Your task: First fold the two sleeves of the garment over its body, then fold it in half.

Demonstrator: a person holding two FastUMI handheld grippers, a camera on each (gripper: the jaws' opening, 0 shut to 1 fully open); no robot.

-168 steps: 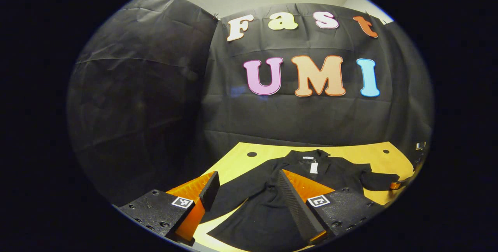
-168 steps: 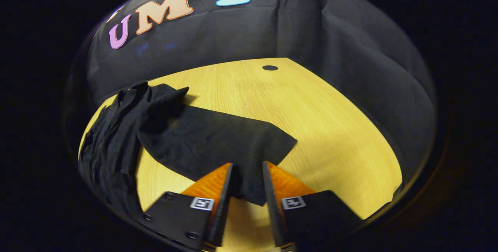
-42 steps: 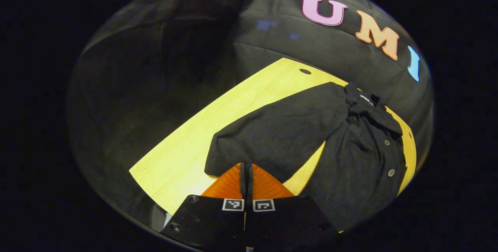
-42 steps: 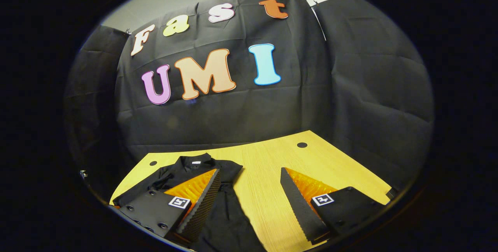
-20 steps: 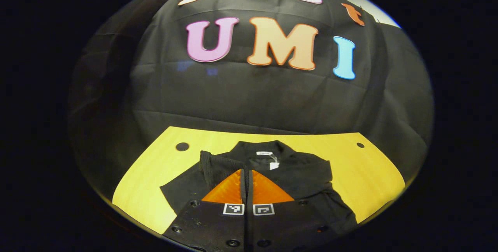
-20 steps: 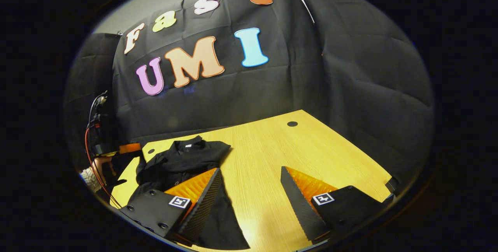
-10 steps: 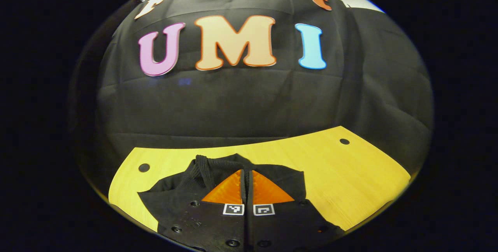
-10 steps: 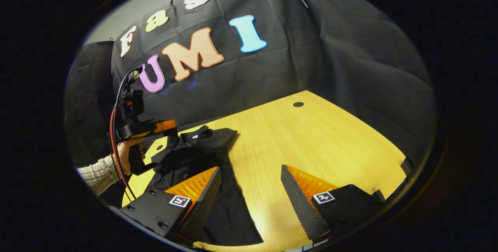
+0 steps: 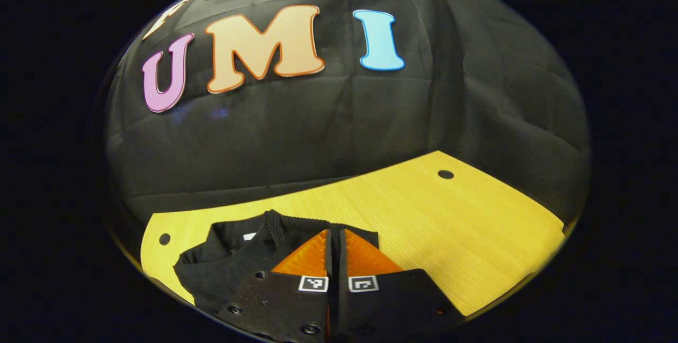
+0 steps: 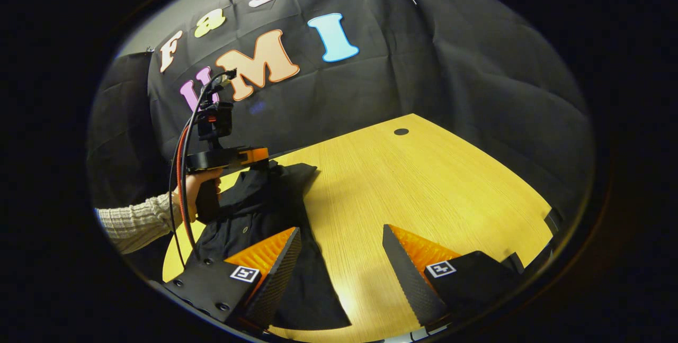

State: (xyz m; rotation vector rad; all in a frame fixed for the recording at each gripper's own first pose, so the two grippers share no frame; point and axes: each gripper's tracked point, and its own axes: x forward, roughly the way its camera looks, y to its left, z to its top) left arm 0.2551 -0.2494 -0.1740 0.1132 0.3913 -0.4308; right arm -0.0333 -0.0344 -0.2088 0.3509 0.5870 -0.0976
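Wooden table (image 10: 424, 184), pale grain, matte. Black buttoned garment (image 10: 254, 205) lay at its 9 o'clock side, soft knit, bunched; sleeve folds appeared under way, the halving left. Left gripper (image 9: 335, 237) pressed together, pinching a ribbed cuff (image 9: 275, 226) above the body. Right gripper (image 10: 339, 255) hung spread, empty.

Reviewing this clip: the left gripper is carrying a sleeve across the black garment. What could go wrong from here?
1. The left gripper is shut on a bunched sleeve lifted above the garment; let go here, it may land crumpled rather than flat.
2. The right gripper hangs open, pinning nothing, so the pull could drag the garment across the table.
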